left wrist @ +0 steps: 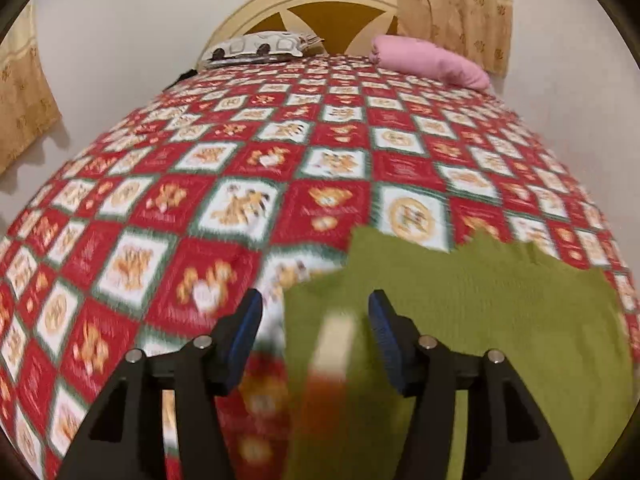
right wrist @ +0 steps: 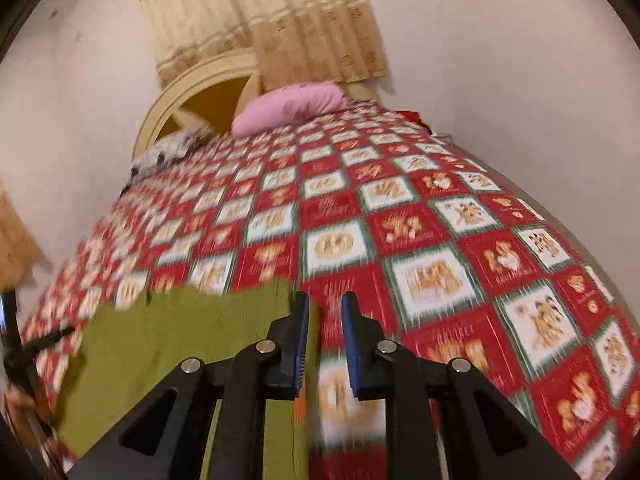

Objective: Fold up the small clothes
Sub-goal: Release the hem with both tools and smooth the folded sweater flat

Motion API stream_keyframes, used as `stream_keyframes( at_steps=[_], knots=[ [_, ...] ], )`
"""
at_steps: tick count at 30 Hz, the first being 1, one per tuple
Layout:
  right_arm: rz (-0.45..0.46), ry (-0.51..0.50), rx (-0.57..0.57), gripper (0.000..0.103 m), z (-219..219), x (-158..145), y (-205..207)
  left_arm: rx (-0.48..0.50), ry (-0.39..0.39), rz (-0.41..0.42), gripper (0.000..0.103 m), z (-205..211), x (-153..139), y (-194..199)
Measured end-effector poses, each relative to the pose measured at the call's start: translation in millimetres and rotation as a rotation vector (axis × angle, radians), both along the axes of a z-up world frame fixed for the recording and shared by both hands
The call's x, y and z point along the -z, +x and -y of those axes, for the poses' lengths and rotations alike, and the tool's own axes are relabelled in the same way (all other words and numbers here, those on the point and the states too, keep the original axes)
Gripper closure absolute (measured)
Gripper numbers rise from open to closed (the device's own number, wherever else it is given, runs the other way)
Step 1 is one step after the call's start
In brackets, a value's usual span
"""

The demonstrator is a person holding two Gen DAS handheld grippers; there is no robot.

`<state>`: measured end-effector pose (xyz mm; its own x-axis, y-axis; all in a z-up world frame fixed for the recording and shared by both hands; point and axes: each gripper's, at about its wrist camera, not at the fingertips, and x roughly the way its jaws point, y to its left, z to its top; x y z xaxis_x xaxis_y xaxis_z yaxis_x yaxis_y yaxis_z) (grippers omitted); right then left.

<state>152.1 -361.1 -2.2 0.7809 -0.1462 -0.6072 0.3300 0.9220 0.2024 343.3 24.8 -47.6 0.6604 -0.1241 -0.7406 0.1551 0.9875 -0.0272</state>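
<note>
Left hand-held gripper (left wrist: 316, 304) angled downward, blue-padded jaws standing wide apart with nothing pressed between them, right hand-held gripper (right wrist: 325, 306) angled downward, jaws narrowly parted, nothing gripped

One green garment (left wrist: 460, 300), two pillows (left wrist: 432, 60), two tools (left wrist: 316, 320).

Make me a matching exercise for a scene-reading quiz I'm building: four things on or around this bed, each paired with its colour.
Things:
1. garment
2. plain pillow
3. curtain
4. bedspread

Colours:
A. pink
B. red and white squares with green edging
C. olive green
D. beige with a brown pattern

Pairs: 1-C, 2-A, 3-D, 4-B
</note>
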Motion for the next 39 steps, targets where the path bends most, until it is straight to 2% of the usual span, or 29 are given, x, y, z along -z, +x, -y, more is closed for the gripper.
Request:
stream_keyframes(
  at_steps=[3,6,10,11,12,13,15,17,21,28,30,31,32,34,36,39],
  knots=[
    [-0.061,-0.046,-0.091,0.086,-33,10,-12,0.06,-0.031,-0.001,0.045,10,0,-32],
    [-0.095,-0.086,-0.148,0.086,-65,23,-13,0.109,-0.011,-0.001,0.042,30,6,-59],
    [-0.174,-0.083,-0.209,0.086,-95,50,-14,0.101,0.027,-0.025,0.04,42,25,-83],
    [-0.228,-0.108,-0.217,0.086,-100,65,-14,0.093,0.035,-0.007,0.038,41,29,-88],
    [-0.233,-0.124,-0.22,0.086,-102,73,-16,0.086,0.038,0.013,0.035,38,30,-92],
    [-0.197,-0.13,-0.221,0.086,-102,76,-23,0.074,0.053,0.042,0.031,37,33,-97],
    [-0.187,-0.086,-0.213,0.086,-95,74,-27,0.055,0.073,0.058,0.027,38,34,-99],
    [-0.168,-0.045,-0.21,0.086,-89,77,-29,0.025,0.116,0.074,0.016,41,35,-99],
    [-0.149,-0.026,-0.211,0.086,-85,78,-30,0.013,0.133,0.087,0.015,42,38,-100],
    [-0.189,-0.108,-0.202,0.086,-97,76,-27,-0.007,0.131,0.086,0.007,39,39,-101],
    [-0.219,-0.186,-0.154,0.088,-108,66,-26,-0.015,0.123,0.08,0.005,38,40,-101],
    [-0.195,-0.207,-0.135,0.088,-115,58,-28,-0.016,0.112,0.075,0.004,36,40,-100],
    [-0.127,-0.185,-0.157,0.088,-128,46,-32,-0.019,0.097,0.067,0.002,33,41,-99],
    [-0.075,-0.149,-0.216,0.088,-150,34,-31,-0.023,0.077,0.055,0.001,31,42,-98],
    [-0.072,-0.117,-0.297,0.087,-179,30,-17,-0.025,0.064,0.047,0.0,29,43,-97],
    [-0.099,-0.086,-0.364,0.087,-210,41,6,-0.026,0.049,0.038,0.0,27,43,-96]
  ],
)
